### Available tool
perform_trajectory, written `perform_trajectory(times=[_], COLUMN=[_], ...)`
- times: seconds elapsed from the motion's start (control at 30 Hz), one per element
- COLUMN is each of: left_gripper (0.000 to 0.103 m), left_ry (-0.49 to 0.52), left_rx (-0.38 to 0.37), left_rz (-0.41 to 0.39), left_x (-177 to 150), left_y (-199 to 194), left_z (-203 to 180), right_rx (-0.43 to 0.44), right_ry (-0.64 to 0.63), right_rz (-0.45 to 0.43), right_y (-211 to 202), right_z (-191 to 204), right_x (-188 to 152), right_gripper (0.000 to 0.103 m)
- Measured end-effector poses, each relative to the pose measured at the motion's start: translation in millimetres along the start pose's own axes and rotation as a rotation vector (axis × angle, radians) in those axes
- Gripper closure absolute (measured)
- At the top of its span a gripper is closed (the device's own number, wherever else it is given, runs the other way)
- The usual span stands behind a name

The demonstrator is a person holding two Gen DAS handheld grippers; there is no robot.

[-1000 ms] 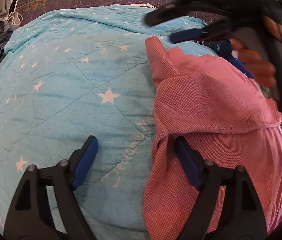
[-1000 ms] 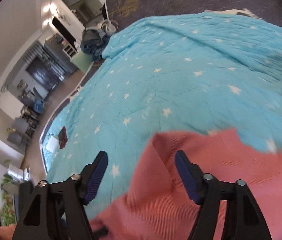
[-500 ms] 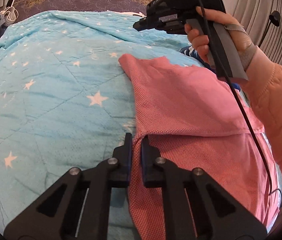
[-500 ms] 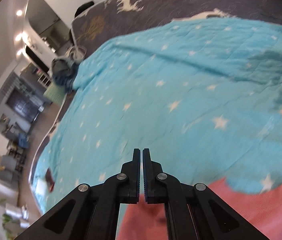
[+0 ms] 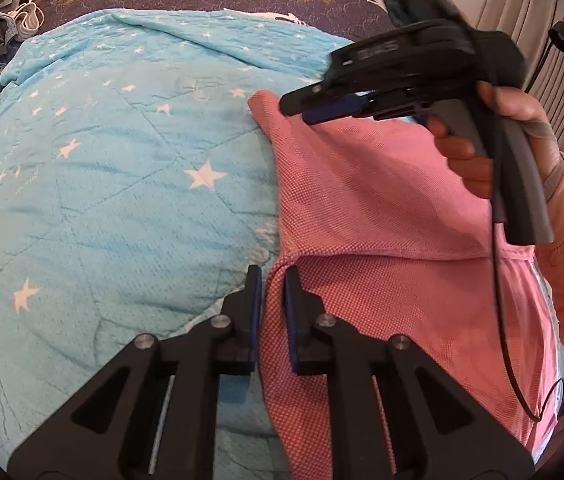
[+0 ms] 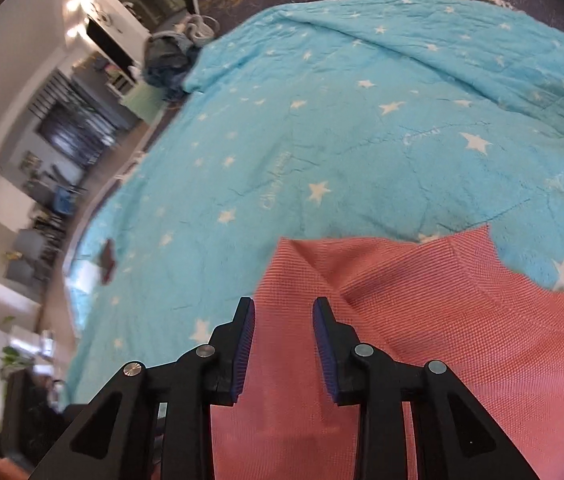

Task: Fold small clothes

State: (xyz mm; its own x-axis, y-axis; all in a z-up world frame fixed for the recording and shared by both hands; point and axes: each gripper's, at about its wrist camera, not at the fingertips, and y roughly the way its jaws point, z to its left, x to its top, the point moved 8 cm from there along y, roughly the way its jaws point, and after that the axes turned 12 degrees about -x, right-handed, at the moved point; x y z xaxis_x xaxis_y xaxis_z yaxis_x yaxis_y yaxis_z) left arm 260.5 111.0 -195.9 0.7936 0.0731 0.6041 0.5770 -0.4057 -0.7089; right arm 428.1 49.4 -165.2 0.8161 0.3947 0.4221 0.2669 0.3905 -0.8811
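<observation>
Folding a small garment on a bed. The pink-red woven cotton shirt (image 5: 382, 216) lies flat on the turquoise star-printed quilt (image 5: 122, 184), one flap already doubled over so its hem crosses the body. The left gripper (image 5: 272, 304), jaws narrow and opening slightly, has the shirt's folded left edge between its blue pads (image 5: 256, 300), apparently to anchor or lift that side. The right gripper (image 6: 282, 340), jaws partly apart and opening, hovers above the shirt's far corner, holding nothing, likely placed to seize that corner for a matching lift.
</observation>
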Motion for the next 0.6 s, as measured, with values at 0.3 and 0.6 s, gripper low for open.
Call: perform_trajectory(times=[0.3,0.6], left_gripper=[0.081,0.083], left_ry=[-0.032,0.163], left_rx=[0.020,0.171], left_rz=[-0.027,0.021], left_x=[4,19], left_y=[-12,13], left_z=[-2,-22], right_rx=[-0.013,-0.137], right_ry=[0.248,0.485], right_rz=[-0.129,-0.284], right_y=[-34,-184], right_z=[-40,-162], right_x=[-21,-160], right_gripper=[0.064,0.046])
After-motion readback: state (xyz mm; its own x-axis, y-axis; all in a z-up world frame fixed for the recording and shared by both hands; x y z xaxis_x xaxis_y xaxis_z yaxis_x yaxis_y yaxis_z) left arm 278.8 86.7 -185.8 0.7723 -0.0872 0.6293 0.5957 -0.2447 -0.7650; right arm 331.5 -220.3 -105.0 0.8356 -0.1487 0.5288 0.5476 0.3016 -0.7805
